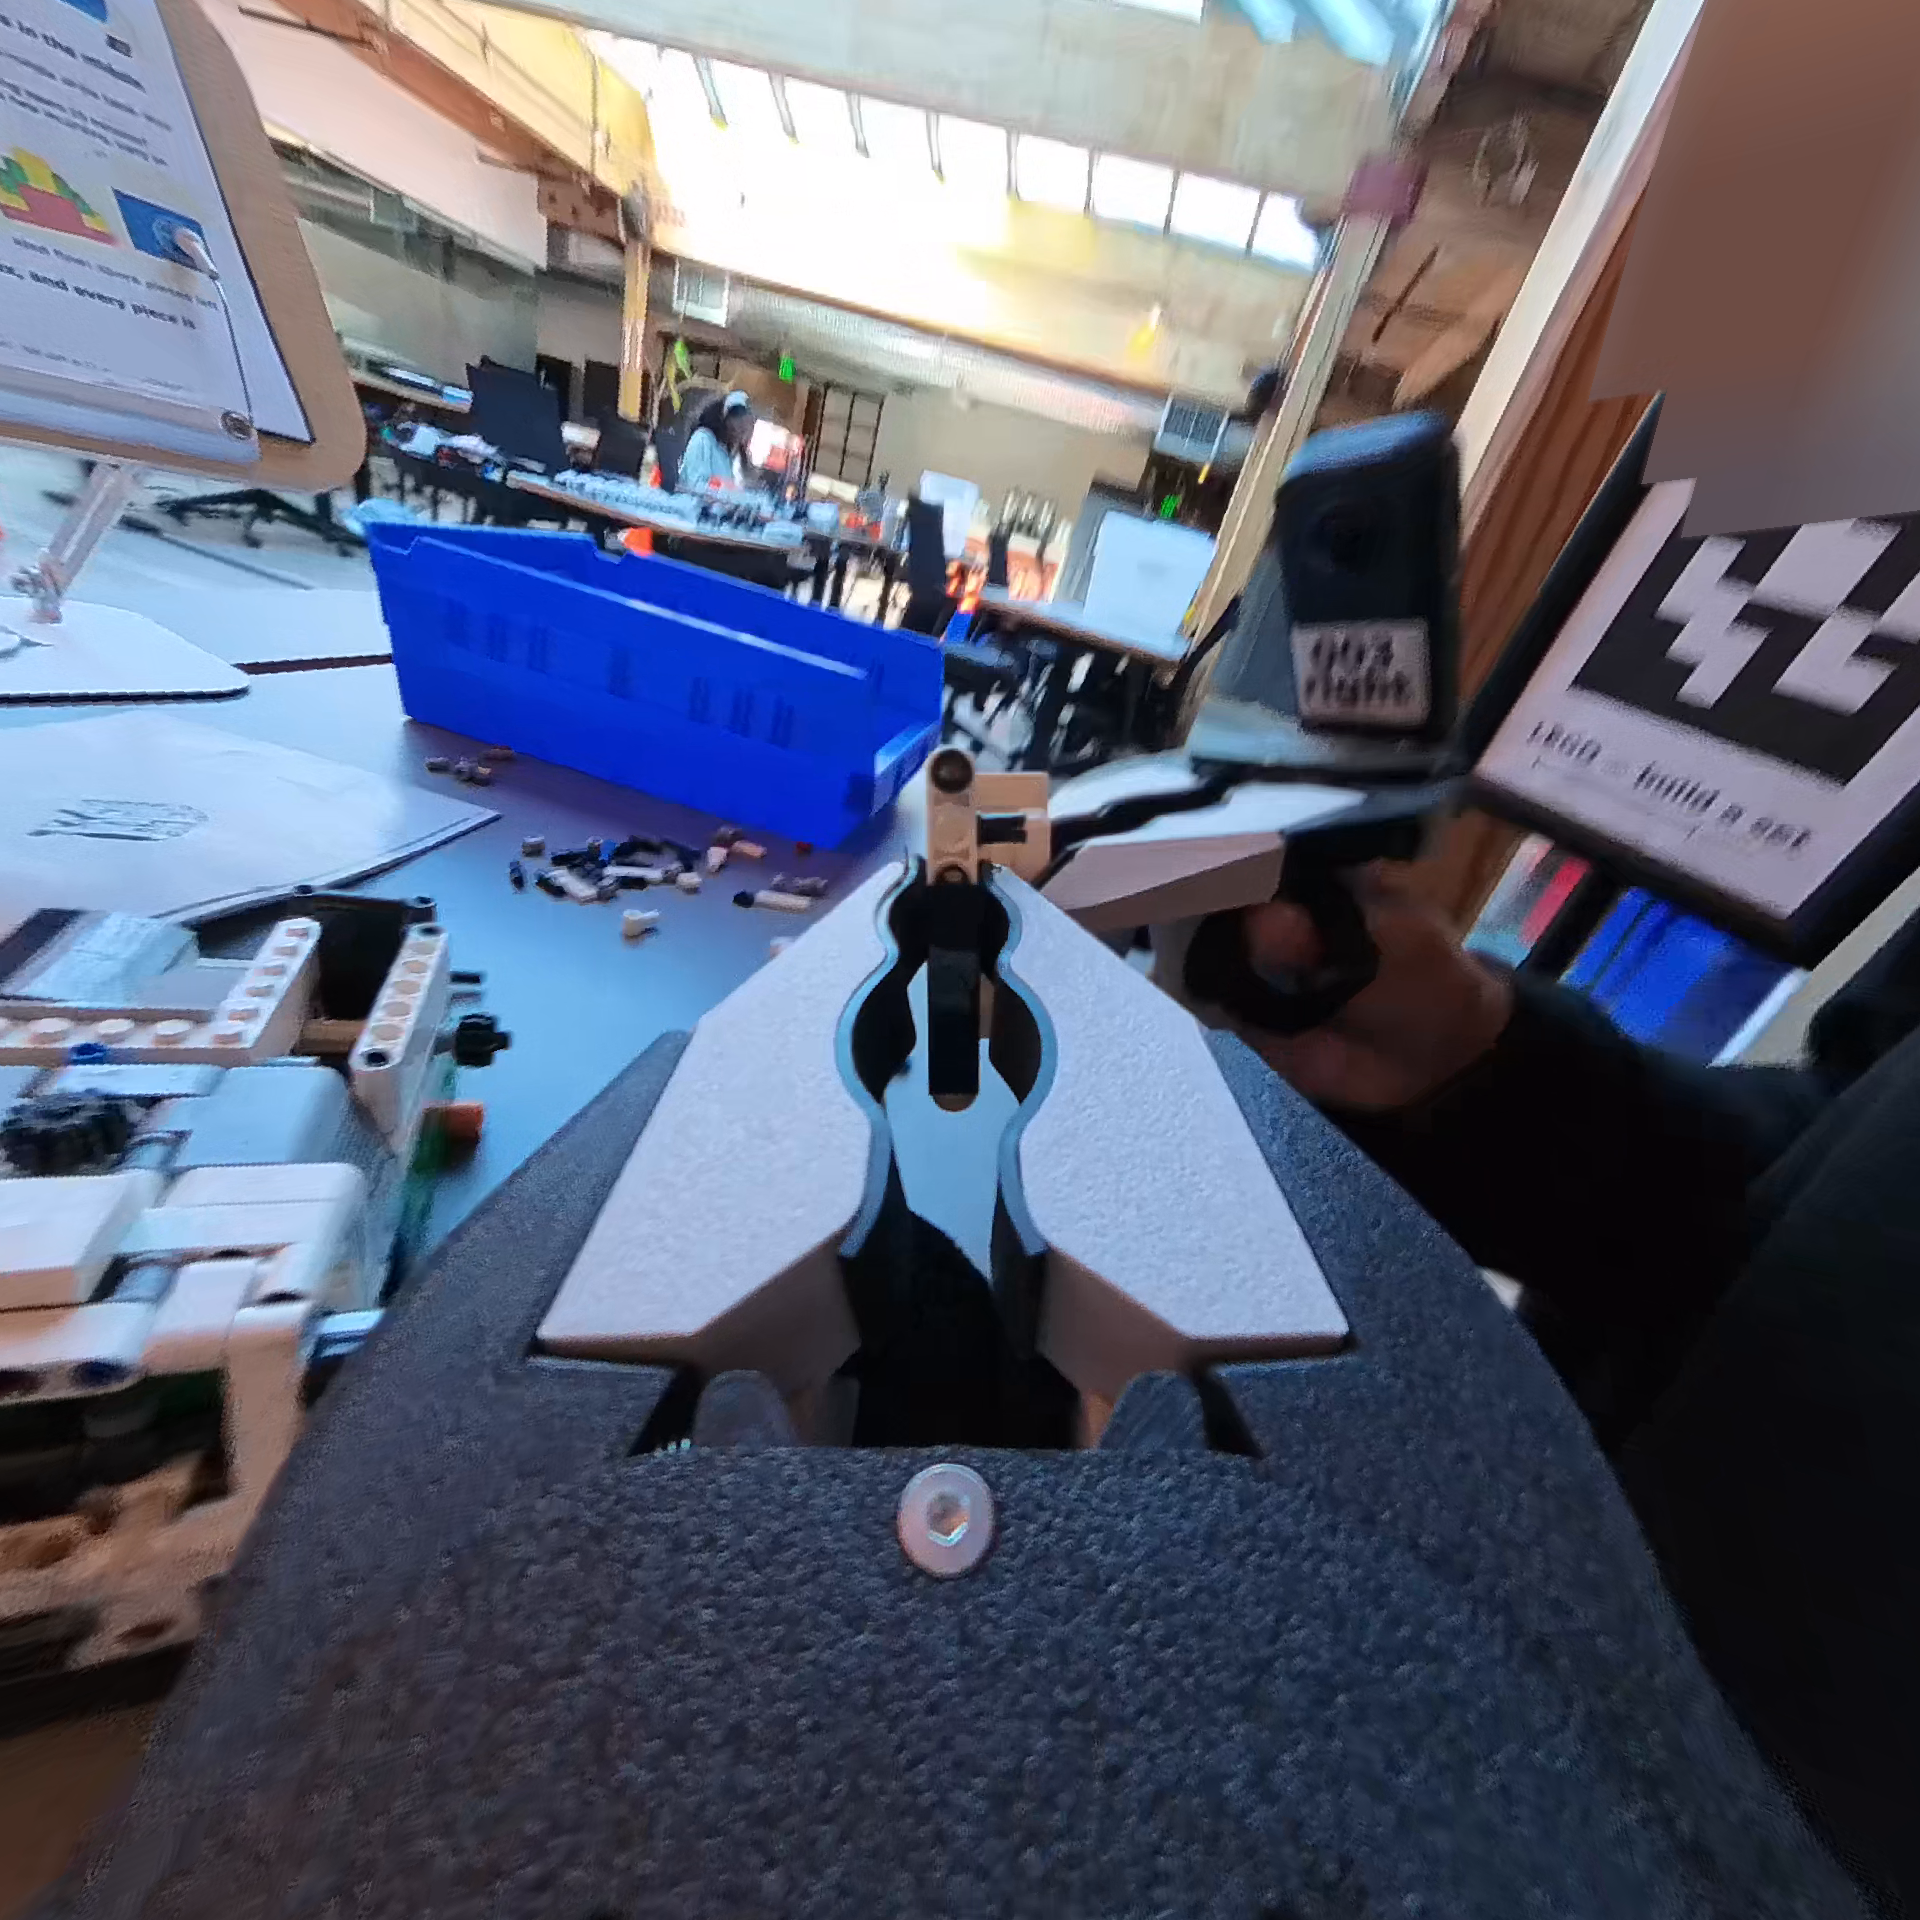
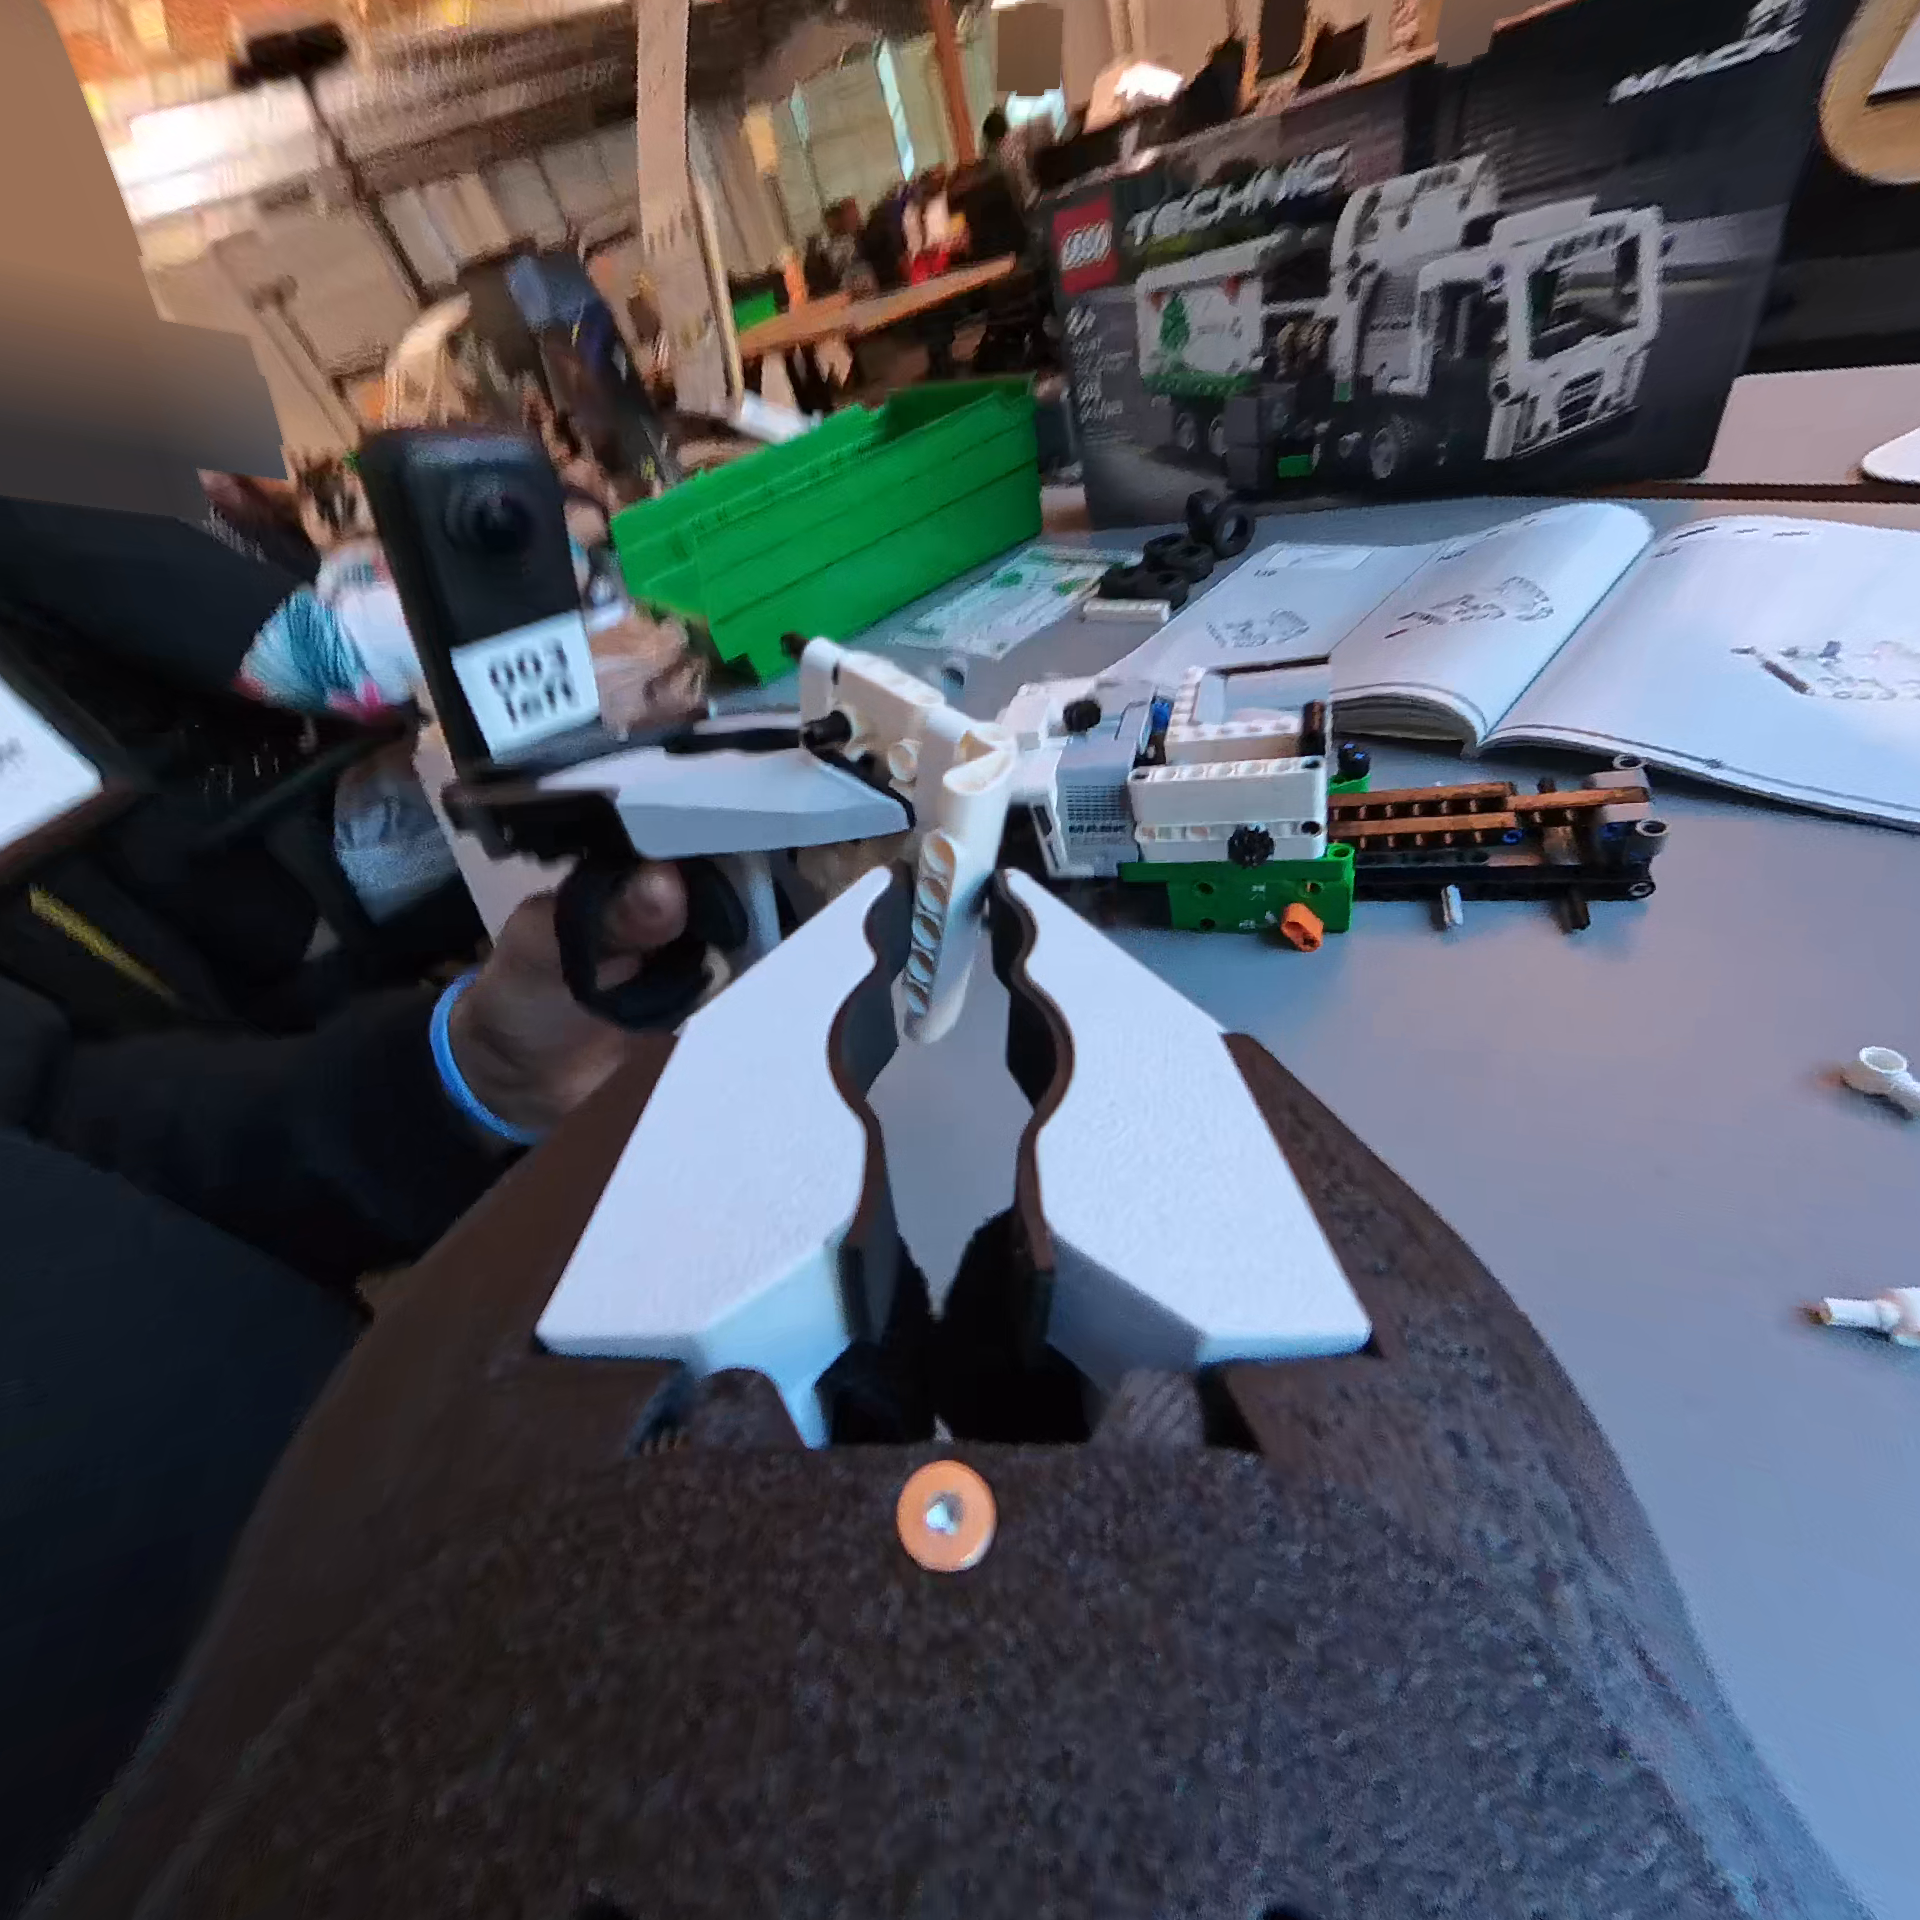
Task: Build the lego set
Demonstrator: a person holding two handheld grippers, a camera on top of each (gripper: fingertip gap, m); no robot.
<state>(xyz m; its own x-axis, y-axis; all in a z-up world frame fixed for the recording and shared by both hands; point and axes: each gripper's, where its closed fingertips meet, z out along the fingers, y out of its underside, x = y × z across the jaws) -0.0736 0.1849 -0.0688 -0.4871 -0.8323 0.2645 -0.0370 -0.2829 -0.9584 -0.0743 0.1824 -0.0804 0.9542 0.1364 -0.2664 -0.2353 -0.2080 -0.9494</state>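
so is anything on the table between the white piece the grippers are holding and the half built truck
Nothing visible. The white beam piece is held in the air between the right gripper and the left gripper. The truck build sits just beyond it in the right wrist view, and the stretch of grey table between them looks bare.

Left gripper (image 1: 951,883) jaws clamp a black piece (image 1: 953,997); right gripper (image 1: 1013,831) meets it above the table (image 1: 582,977).
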